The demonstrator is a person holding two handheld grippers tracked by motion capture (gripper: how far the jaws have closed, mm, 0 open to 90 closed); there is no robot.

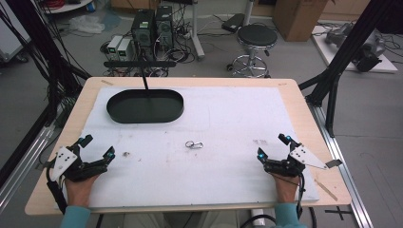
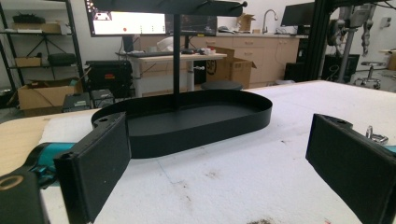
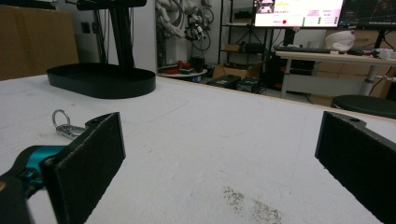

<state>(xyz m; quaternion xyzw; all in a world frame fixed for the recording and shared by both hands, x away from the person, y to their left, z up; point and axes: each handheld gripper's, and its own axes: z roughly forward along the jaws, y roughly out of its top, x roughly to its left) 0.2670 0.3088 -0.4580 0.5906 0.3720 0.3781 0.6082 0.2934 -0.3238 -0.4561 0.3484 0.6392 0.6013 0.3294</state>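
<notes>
High view: fixed overhead, facing forward and down on the whole white-covered wooden table (image 1: 228,123). Left gripper view: low over the table's surface, close to the black oval metal tray (image 2: 187,119), facing it. Right gripper view: equally low, farther from that tray (image 3: 100,79). All three share the tray (image 1: 145,105).

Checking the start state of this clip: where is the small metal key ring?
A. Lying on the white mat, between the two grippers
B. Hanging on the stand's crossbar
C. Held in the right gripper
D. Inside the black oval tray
A: the key ring lies on the white mat, apart from the black oval tray, while the left gripper and the right gripper both rest open with nothing in them.
</notes>
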